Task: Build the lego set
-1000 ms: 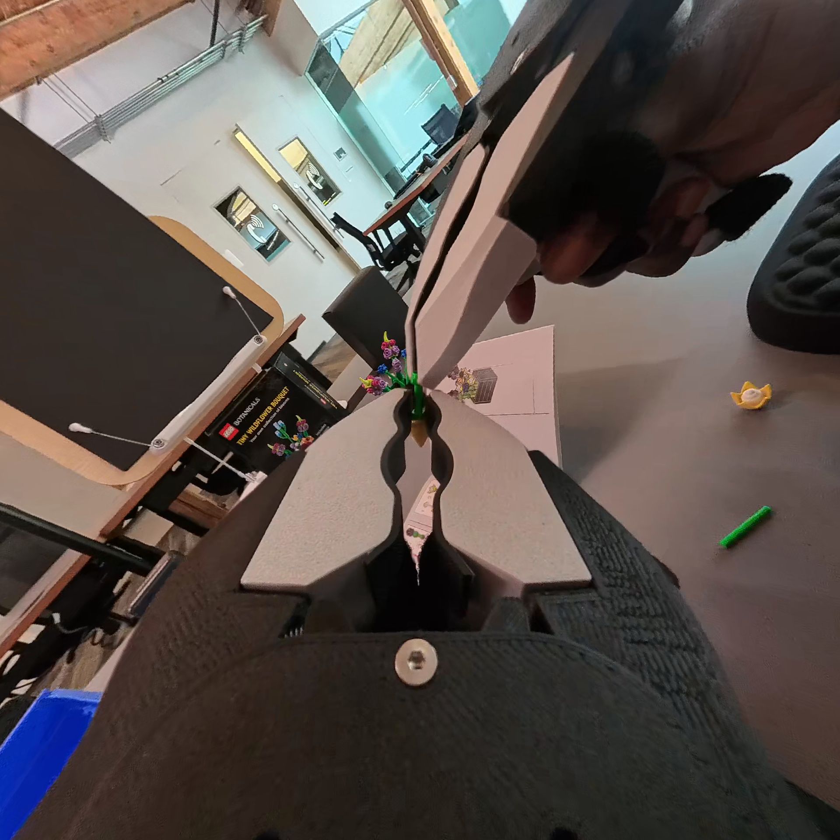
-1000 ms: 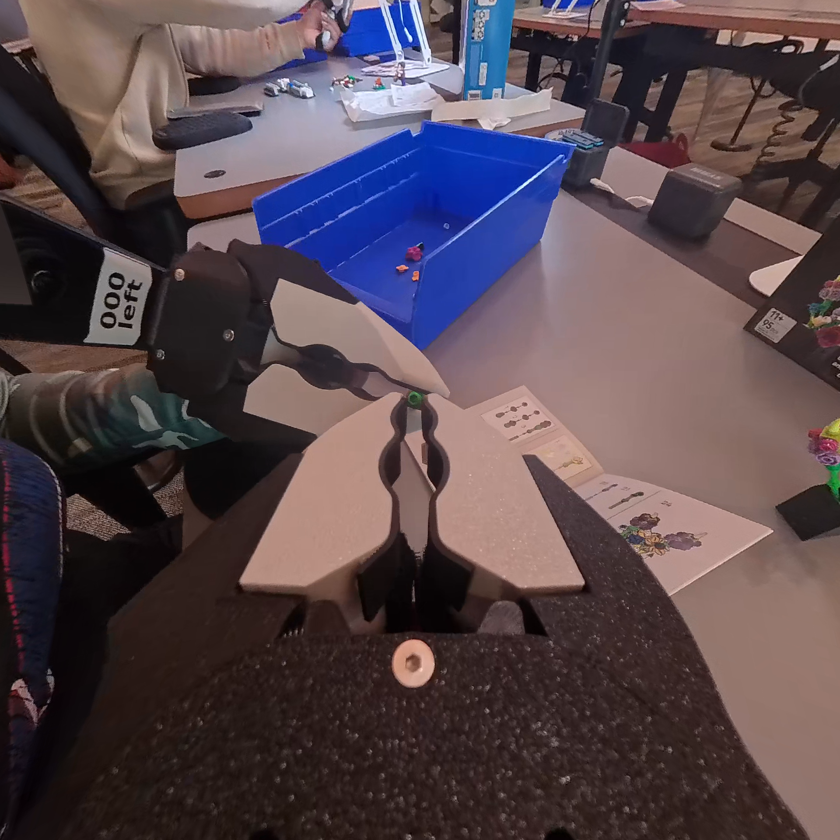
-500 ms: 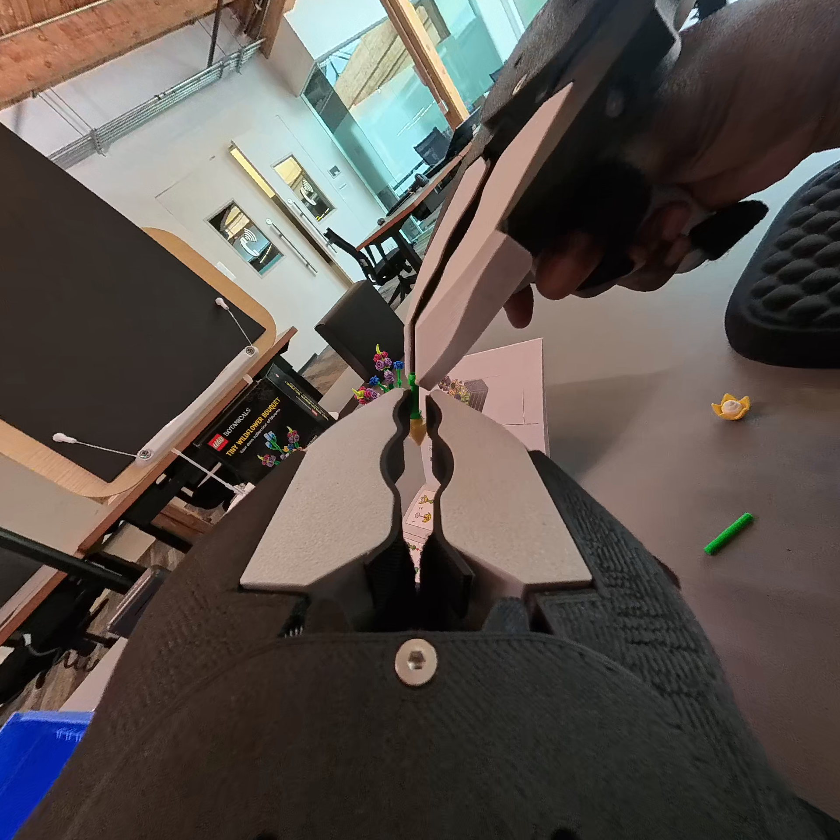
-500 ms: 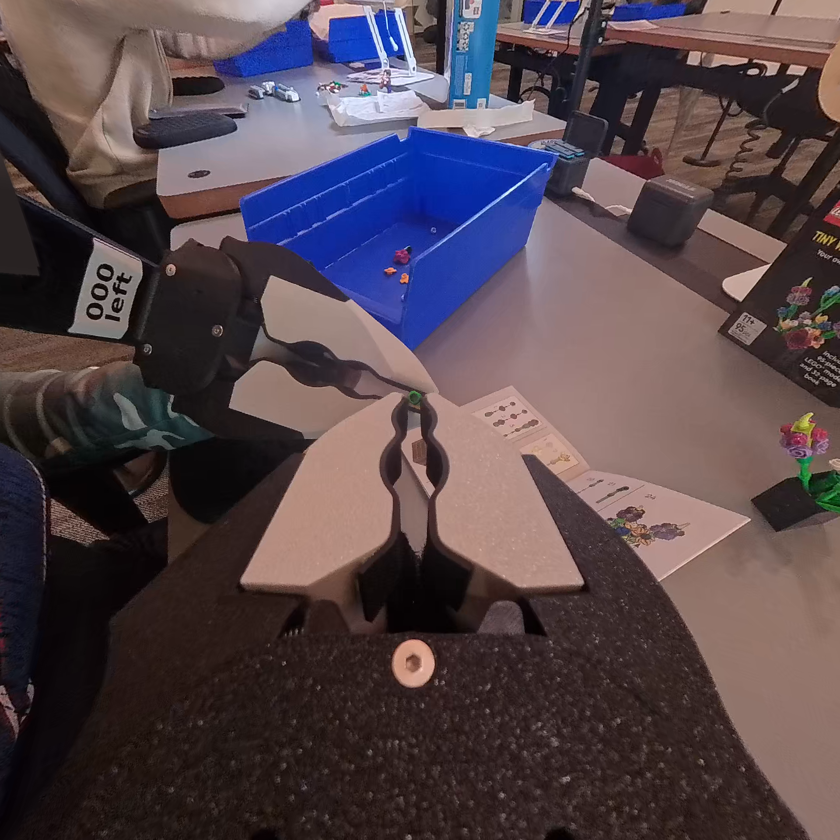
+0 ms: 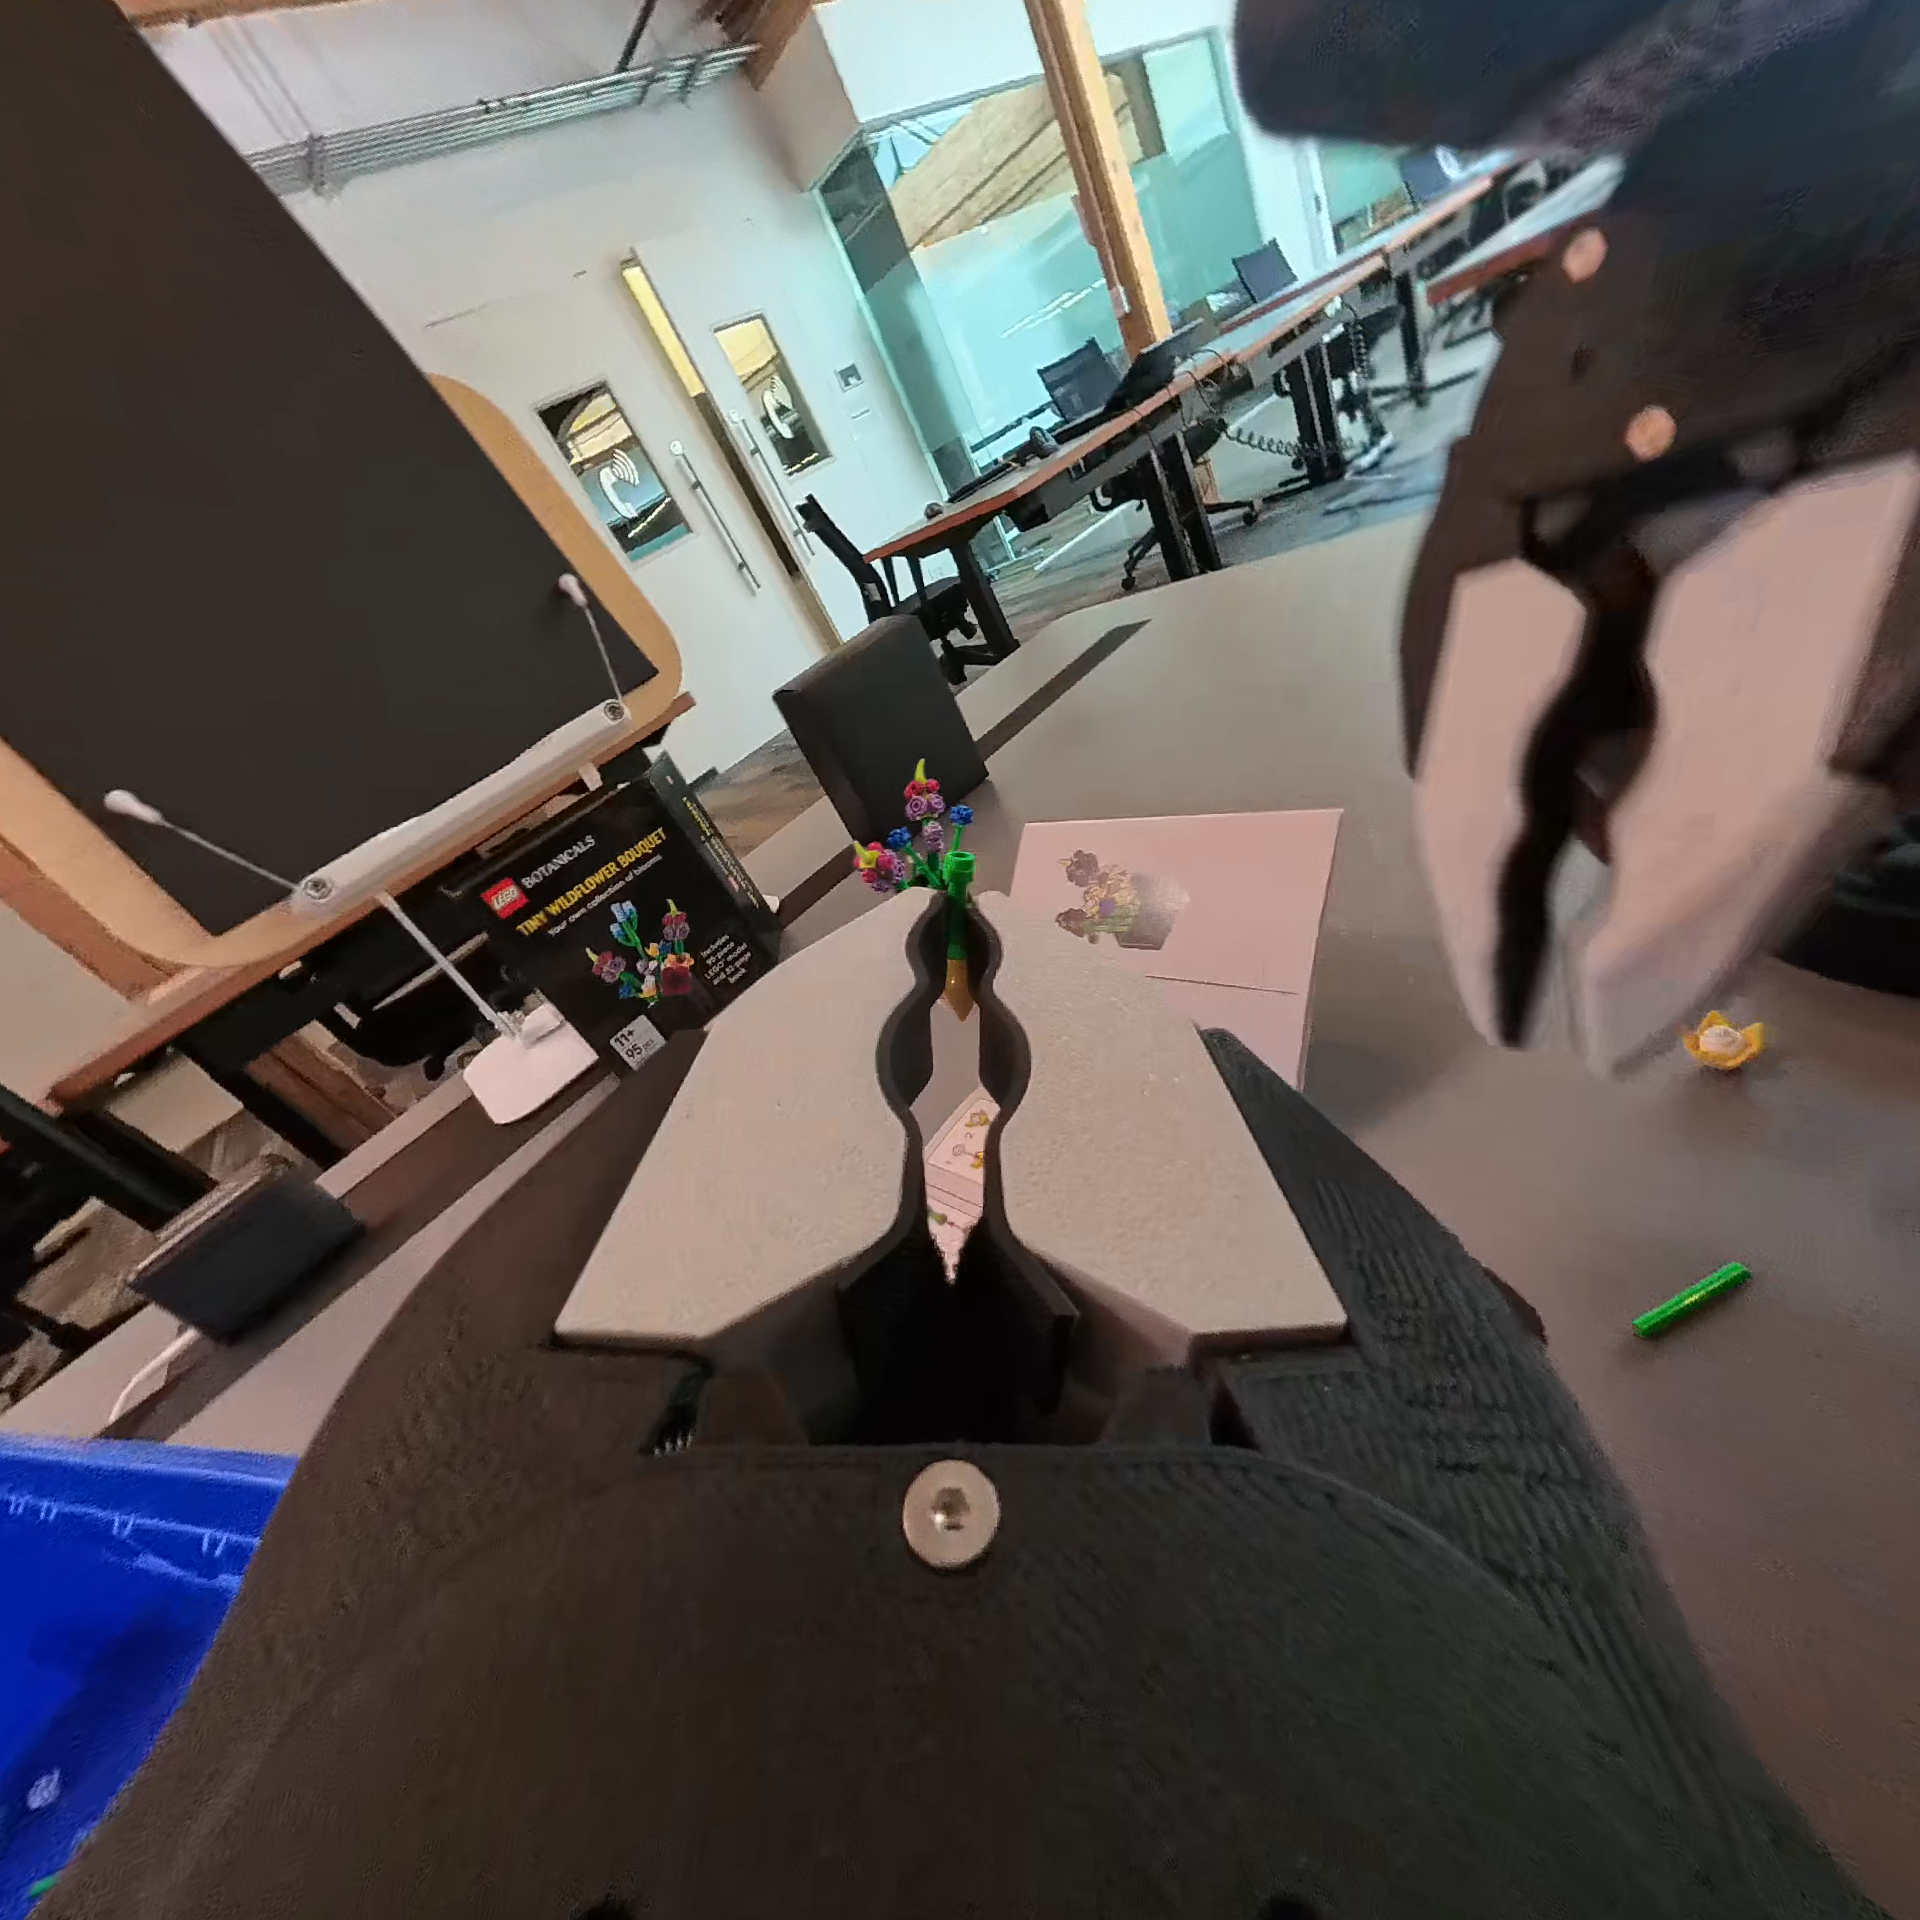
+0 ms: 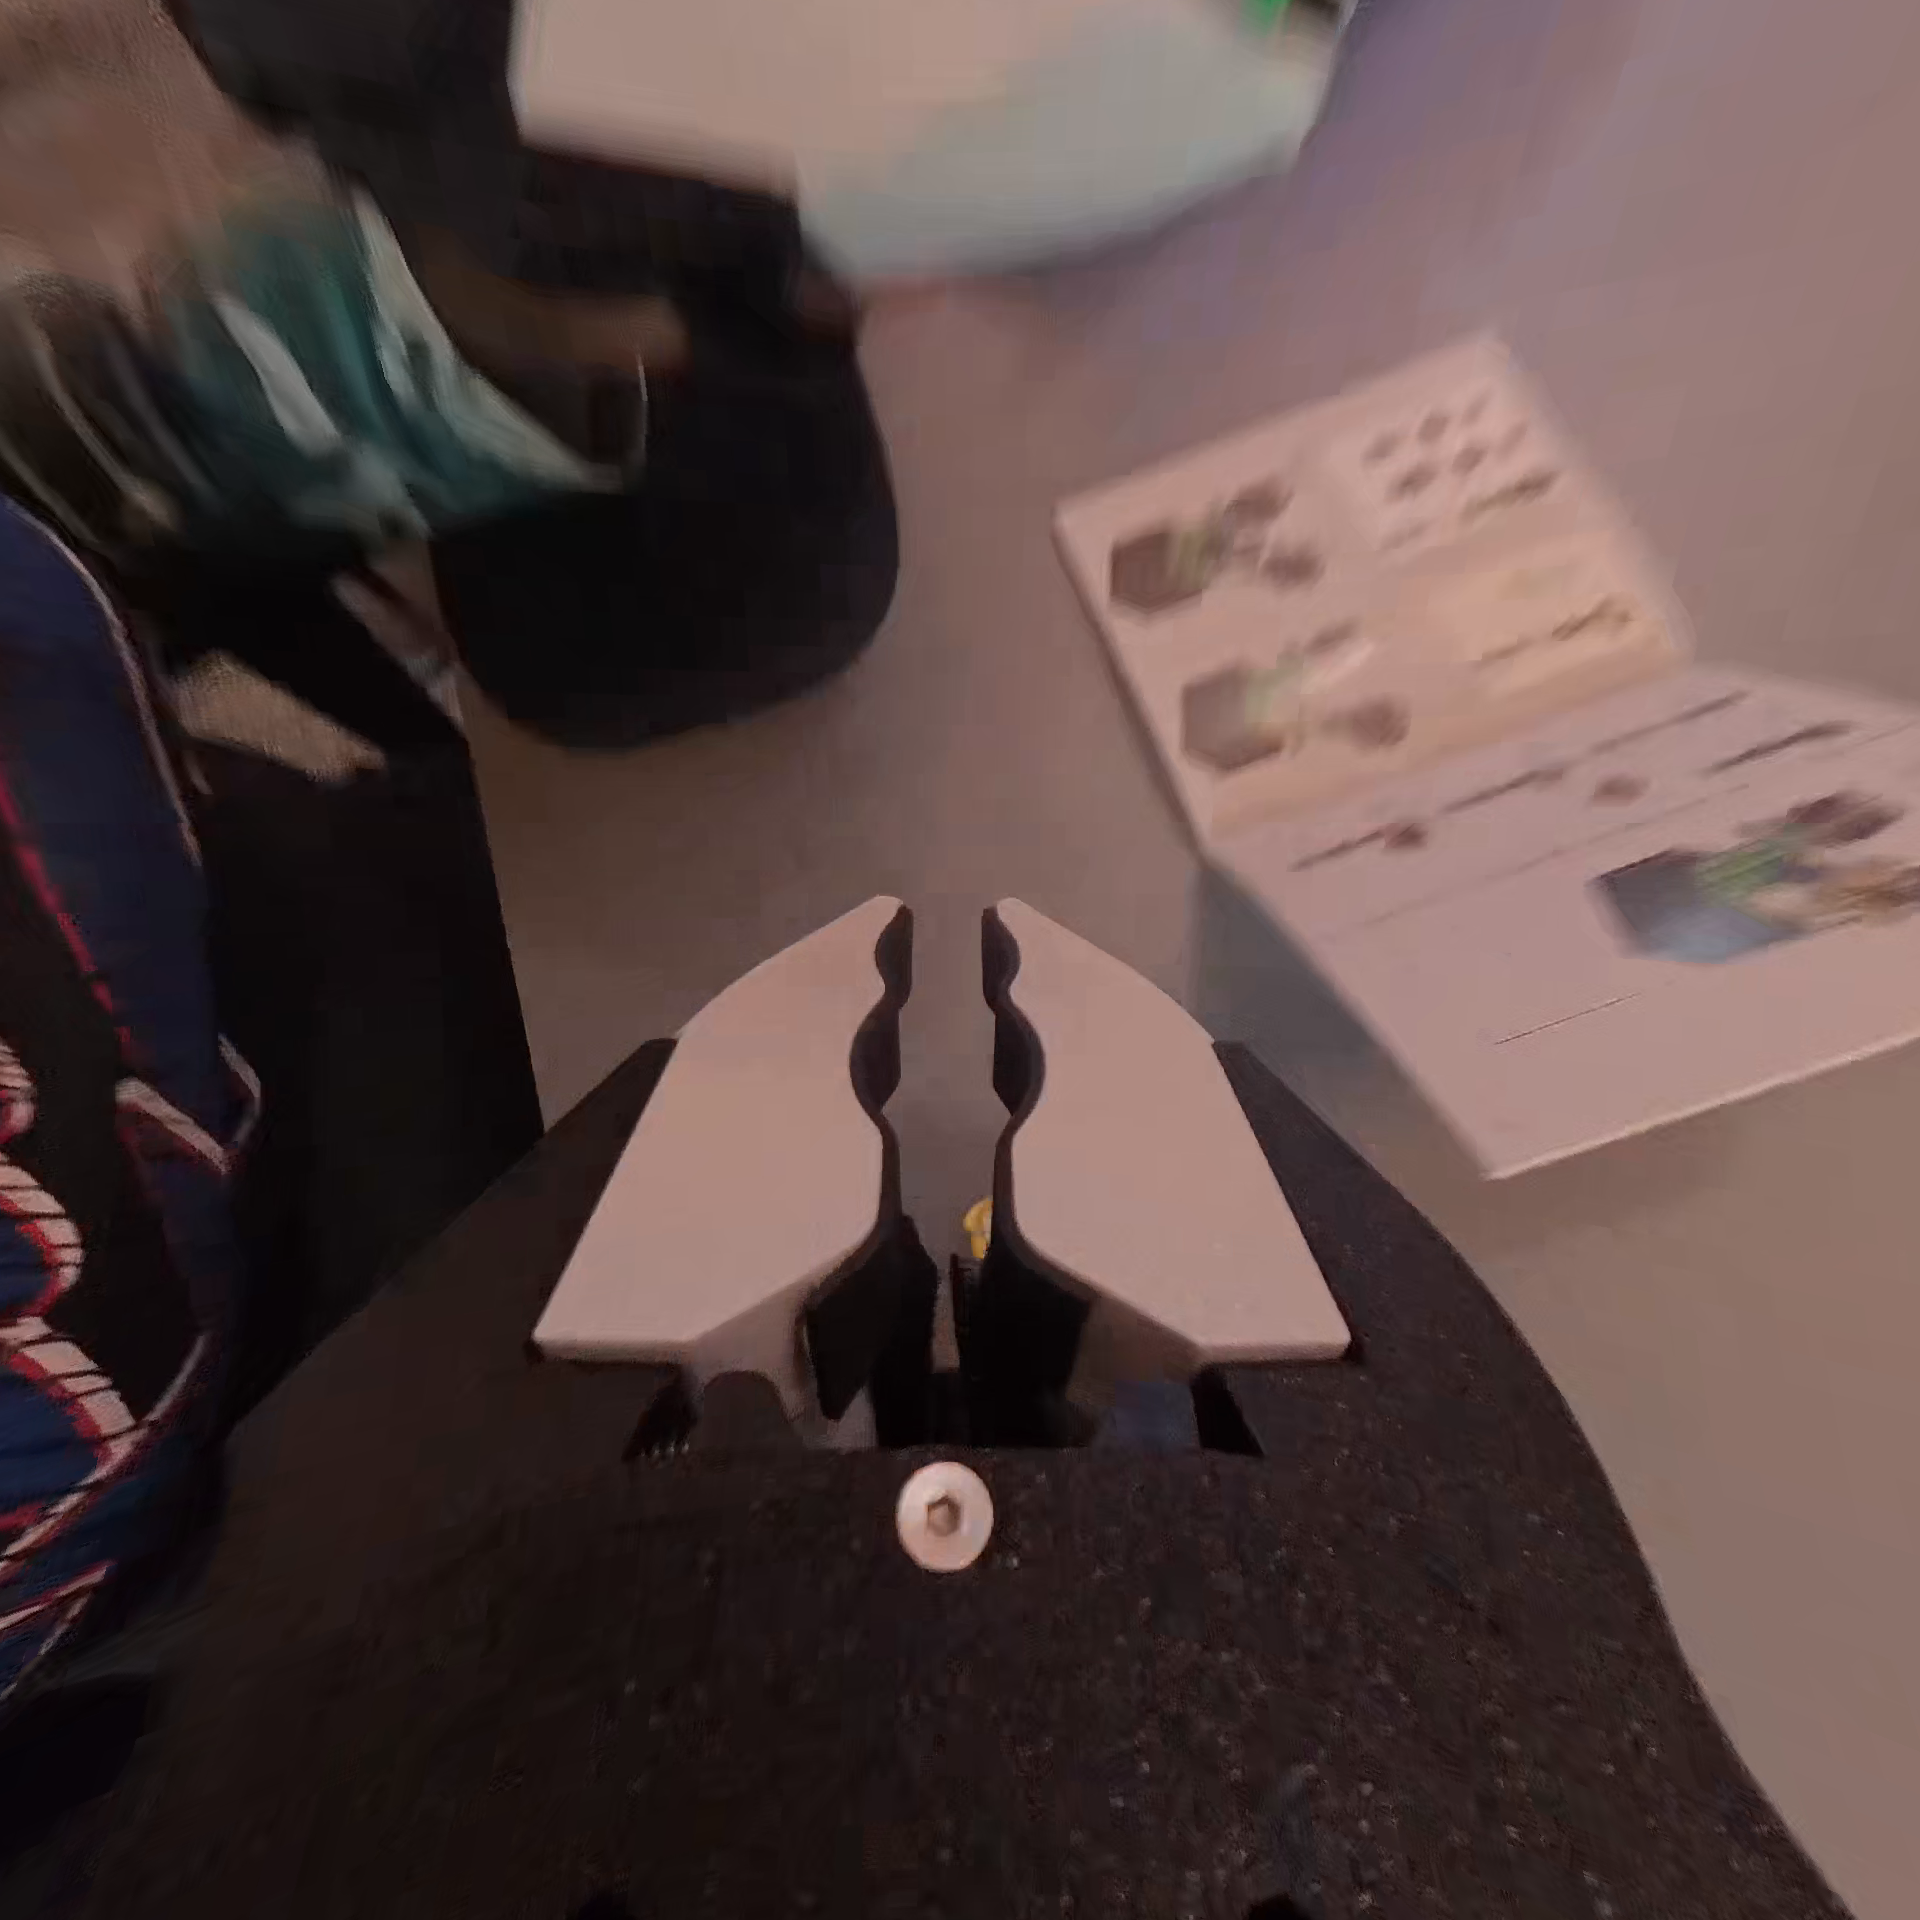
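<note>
Left tongs [image 5: 961,914] clenched on a slim green plastic stem piece with a tan pointed tip [image 5: 958,940], long axis running along the fingers, studded end poking out past the tips. Right tongs [image 6: 945,914] released and empty, blurred, hanging over the grey table [image 5: 1714,1475] directly above a small yellow petal-cup piece with a white centre [image 5: 1723,1042], so clearly nearer to it than the left. A short green plastic rod [image 5: 1690,1299] lying flat nearby, well apart from the built flower cluster [image 5: 914,836] beyond the stem.
</note>
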`<state>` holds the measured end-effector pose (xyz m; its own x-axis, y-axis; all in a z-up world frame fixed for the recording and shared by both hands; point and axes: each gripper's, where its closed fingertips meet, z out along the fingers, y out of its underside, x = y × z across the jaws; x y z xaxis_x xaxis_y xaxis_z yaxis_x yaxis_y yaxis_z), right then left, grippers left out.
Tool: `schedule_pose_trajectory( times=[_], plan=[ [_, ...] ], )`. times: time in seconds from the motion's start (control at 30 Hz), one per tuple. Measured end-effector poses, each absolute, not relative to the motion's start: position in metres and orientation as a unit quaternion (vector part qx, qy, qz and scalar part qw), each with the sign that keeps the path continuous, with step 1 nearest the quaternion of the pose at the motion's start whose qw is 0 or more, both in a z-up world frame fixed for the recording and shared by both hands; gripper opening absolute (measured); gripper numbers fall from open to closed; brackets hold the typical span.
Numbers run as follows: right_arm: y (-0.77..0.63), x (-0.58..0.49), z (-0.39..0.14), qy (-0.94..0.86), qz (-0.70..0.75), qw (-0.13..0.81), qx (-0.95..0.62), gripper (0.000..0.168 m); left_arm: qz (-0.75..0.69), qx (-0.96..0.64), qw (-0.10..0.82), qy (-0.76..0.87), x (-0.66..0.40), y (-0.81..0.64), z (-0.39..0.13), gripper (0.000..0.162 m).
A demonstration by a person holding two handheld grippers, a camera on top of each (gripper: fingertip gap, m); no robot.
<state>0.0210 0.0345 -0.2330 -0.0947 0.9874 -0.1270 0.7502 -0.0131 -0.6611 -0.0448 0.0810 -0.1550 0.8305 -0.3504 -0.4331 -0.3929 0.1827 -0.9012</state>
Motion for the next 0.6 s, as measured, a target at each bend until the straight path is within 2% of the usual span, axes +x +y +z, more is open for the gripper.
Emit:
schedule_pose_trajectory(
  times=[0.2, 0.47, 0.6],
  plan=[
    [0.013, 0.026, -0.273, -0.708, 0.214, 0.132, -0.659, 0.01, 0.021, -0.641, 0.707, 0.298, -0.044, 0.081, -0.161, 0.003],
    [0.018, 0.023, -0.288, -0.726, 0.141, 0.137, -0.659, 0.005, 0.006, -0.641, 0.71, 0.292, -0.046, 0.079, -0.163, 0.003],
    [0.017, 0.025, -0.286, -0.732, 0.161, 0.153, -0.644, 0.003, 0.003, -0.644, 0.707, 0.29, -0.048, 0.08, -0.165, 0.003]
  ],
)
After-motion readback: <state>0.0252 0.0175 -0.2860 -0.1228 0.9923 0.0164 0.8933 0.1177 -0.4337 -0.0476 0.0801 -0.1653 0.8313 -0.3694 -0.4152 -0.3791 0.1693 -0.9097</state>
